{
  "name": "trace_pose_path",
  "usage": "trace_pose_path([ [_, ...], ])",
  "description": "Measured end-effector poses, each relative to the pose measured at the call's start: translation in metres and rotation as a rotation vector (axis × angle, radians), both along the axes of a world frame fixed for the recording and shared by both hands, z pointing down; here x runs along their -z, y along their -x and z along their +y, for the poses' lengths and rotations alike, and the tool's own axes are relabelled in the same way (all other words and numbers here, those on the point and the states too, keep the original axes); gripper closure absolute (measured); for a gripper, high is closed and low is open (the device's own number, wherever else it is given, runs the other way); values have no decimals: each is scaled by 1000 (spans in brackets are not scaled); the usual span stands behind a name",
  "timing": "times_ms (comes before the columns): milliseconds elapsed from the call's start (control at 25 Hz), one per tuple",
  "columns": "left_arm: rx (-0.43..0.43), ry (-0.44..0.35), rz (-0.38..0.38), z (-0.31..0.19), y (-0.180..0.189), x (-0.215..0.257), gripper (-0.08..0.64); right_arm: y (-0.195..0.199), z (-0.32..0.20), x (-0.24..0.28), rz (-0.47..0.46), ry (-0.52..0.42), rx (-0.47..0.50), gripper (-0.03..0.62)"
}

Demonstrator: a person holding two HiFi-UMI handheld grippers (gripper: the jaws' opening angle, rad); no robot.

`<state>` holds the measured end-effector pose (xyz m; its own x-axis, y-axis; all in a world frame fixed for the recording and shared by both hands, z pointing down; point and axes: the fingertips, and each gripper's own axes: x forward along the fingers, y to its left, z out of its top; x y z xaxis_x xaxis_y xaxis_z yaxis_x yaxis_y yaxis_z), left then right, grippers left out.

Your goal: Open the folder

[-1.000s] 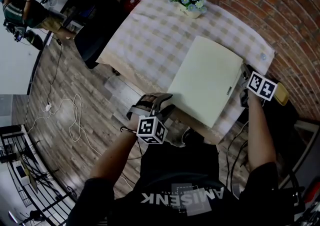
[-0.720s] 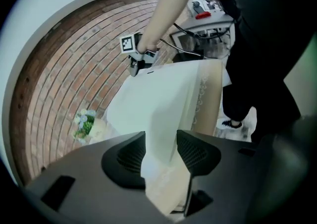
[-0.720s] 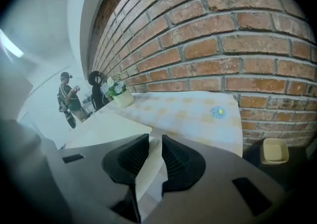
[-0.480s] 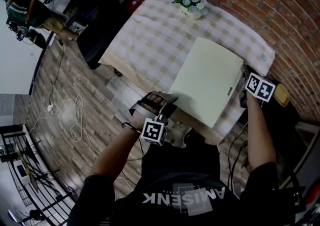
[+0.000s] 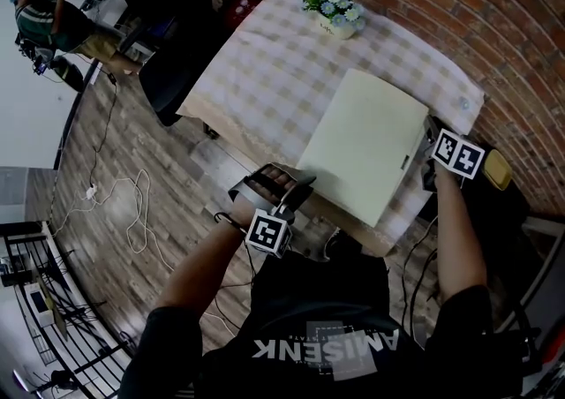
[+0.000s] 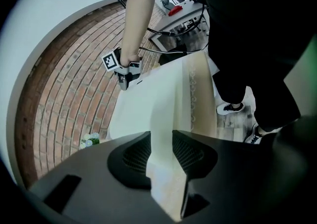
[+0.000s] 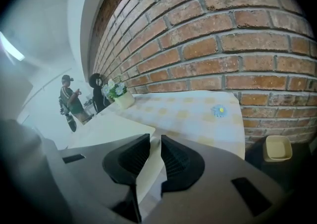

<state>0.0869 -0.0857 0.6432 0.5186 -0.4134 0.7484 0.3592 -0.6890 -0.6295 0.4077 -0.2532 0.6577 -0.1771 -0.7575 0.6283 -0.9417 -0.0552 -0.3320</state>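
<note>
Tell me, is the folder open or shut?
Shut: the folder lies flat on the table, its cover down and no pages showing.

The person's black shirt bears upside-down print reading "AMISENK".

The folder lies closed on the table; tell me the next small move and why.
Probably raise the left tongs a little to begin opening the folder. They have just been closing with its near corner between them, the right tongs pinch its right edge, and it lies flat on the table.
</note>
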Motion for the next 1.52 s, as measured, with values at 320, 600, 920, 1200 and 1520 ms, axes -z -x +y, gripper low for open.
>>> trace_pose_path([
  [320, 113, 170, 104, 4, -4, -11, 509, 0, -1, 0, 7, 0, 16, 492],
  [600, 366, 288, 220, -5, 18, -2, 538, 0, 1, -1, 6, 11, 33, 492],
  [920, 492, 314, 312, -13, 23, 17, 540, 0, 0, 0, -9, 20, 39, 491],
  [1200, 609, 422, 464, -22, 36, 17, 540, 0, 2, -2, -10, 33, 5, 491],
  [1520, 744, 608, 641, -45, 45, 22, 538, 1, 2, -1, 7, 65, 4, 492],
])
